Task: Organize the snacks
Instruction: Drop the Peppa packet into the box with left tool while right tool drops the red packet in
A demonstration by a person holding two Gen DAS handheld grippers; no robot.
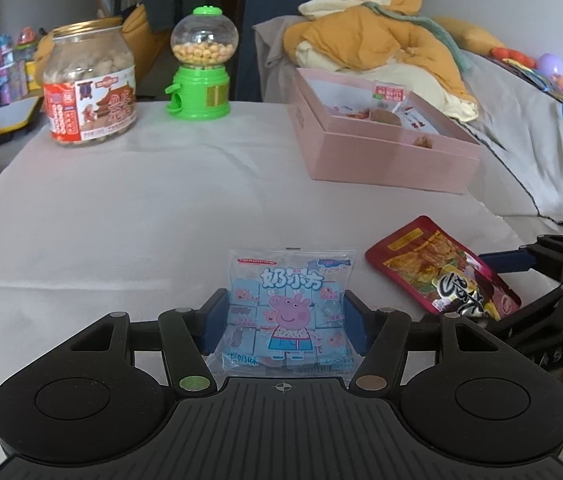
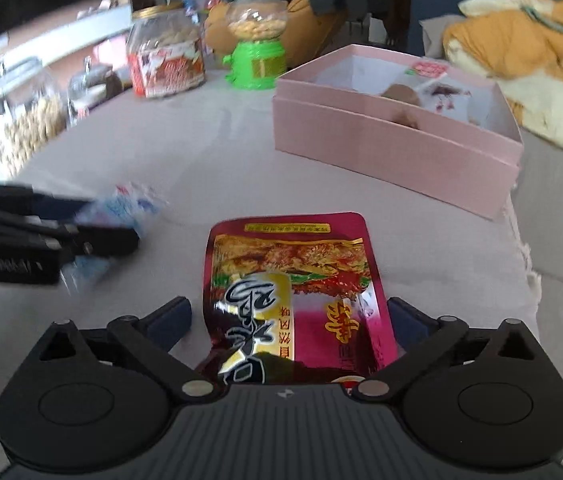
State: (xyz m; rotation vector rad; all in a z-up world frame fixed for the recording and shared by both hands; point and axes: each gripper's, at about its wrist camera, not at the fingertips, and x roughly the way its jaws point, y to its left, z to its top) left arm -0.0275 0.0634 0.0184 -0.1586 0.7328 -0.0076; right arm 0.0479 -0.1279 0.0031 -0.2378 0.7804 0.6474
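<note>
My left gripper (image 1: 286,322) is shut on a light blue cartoon-pig snack packet (image 1: 287,312), its blue pads pressing both sides of the packet. My right gripper (image 2: 289,320) stands open around a dark red foil snack pouch (image 2: 293,300) that lies on the white tablecloth; there is a gap on its left side. The red pouch also shows in the left wrist view (image 1: 441,268), with the right gripper behind it. An open pink box (image 1: 385,136) holding several small snacks sits at the back right, and also shows in the right wrist view (image 2: 393,128).
A big labelled jar of snacks (image 1: 89,84) and a green candy dispenser (image 1: 201,64) stand at the back left. More jars (image 2: 17,120) stand along the left edge. A grey sofa with yellow bedding (image 1: 381,36) lies right of the table.
</note>
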